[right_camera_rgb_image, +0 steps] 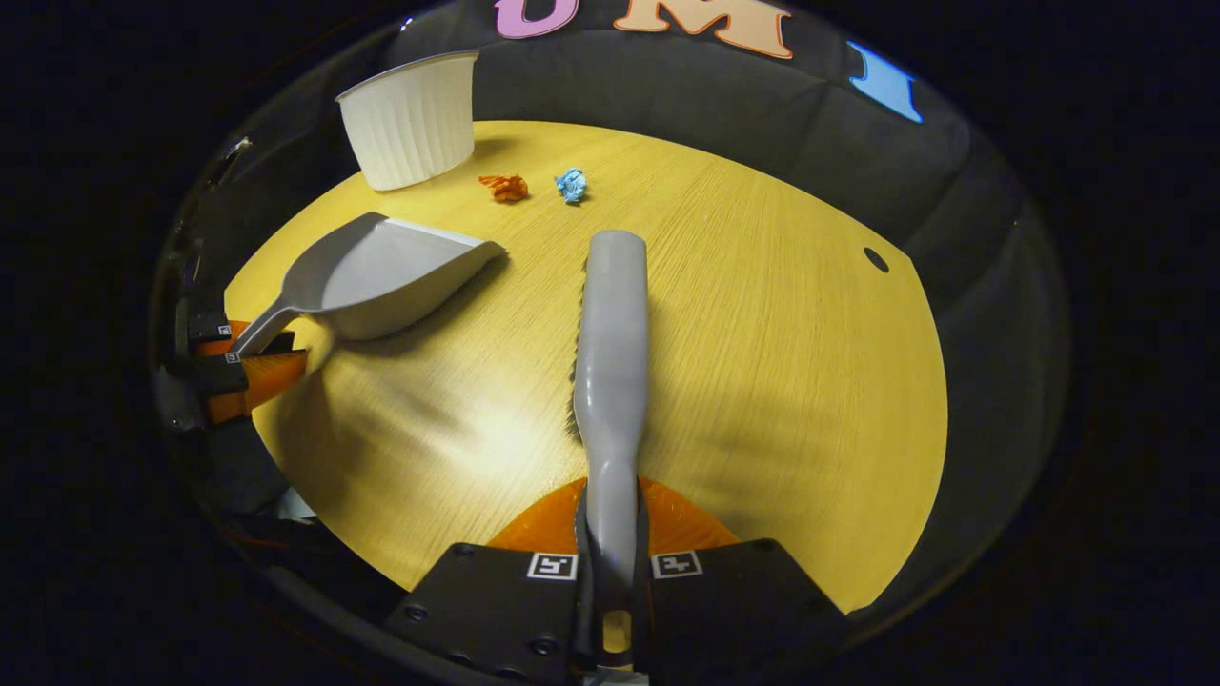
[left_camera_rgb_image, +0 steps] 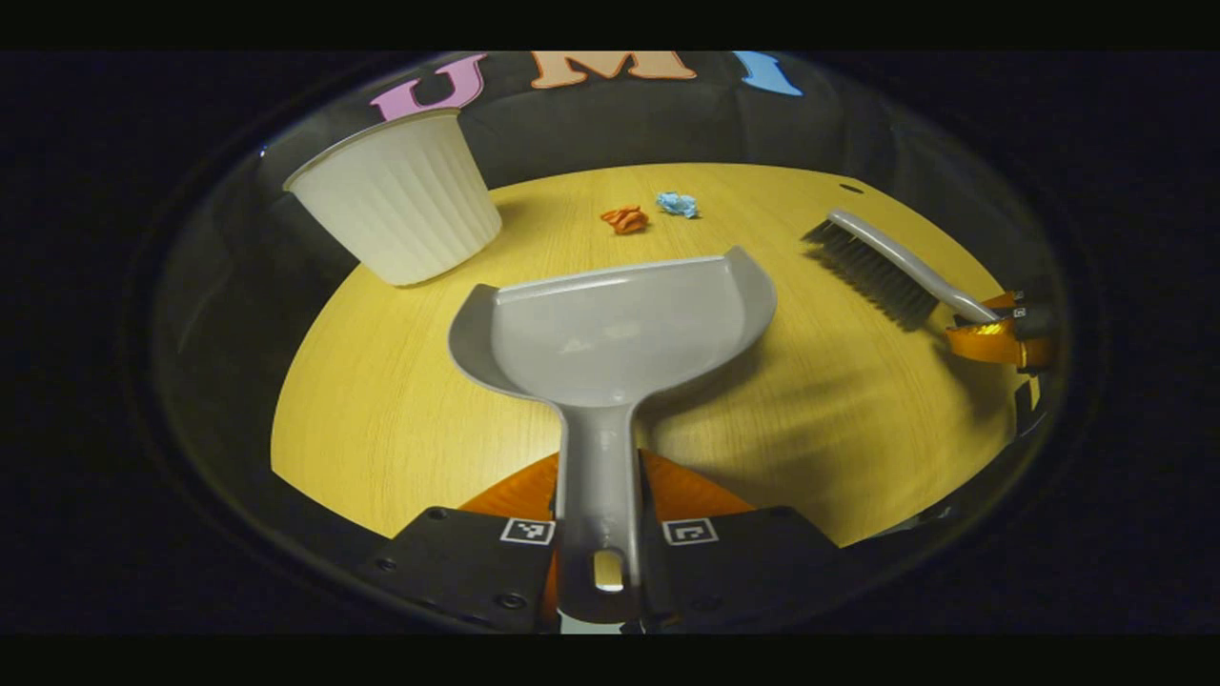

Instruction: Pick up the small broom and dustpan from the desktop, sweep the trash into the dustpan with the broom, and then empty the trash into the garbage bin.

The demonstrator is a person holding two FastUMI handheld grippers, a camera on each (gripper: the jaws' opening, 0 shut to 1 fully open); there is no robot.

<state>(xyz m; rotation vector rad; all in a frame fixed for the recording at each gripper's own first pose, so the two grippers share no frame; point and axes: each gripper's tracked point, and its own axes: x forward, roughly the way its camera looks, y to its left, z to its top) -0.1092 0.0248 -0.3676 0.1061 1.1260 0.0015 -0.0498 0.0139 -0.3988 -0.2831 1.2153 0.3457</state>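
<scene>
— What have you got in each hand?

— Two tongs, one tool apiece. My left tongs (left_camera_rgb_image: 599,534) are pinched on the handle of the one dustpan (left_camera_rgb_image: 615,329); both fingers press the grey stem from either side. My right tongs (right_camera_rgb_image: 613,562) are clamped the same way on the handle of the one small broom (right_camera_rgb_image: 612,353).

— Where do the tools sit over the worktop?

— In the left gripper view the dustpan reaches out from the near edge of the worktop (left_camera_rgb_image: 381,419) toward the middle, its open mouth facing the far edge. I cannot tell if its lip touches the wood. In the right gripper view the broom runs straight out from the near edge, bristles turned to the left side of its head; the dustpan (right_camera_rgb_image: 381,276) shows there toward the left edge, tilted, held by the left tongs (right_camera_rgb_image: 250,367).

— And the trash?

— Two crumpled scraps, counted: one orange scrap (left_camera_rgb_image: 625,219) and one blue scrap (left_camera_rgb_image: 678,204), lying side by side near the far edge, close but apart. Both are beyond the dustpan's mouth, neither inside it.

— The bin?

— One white ribbed garbage bin (left_camera_rgb_image: 400,200), standing at the far left corner of the worktop, just left of the orange scrap. One small dark hole (right_camera_rgb_image: 875,259) marks the wood near the right edge.
</scene>
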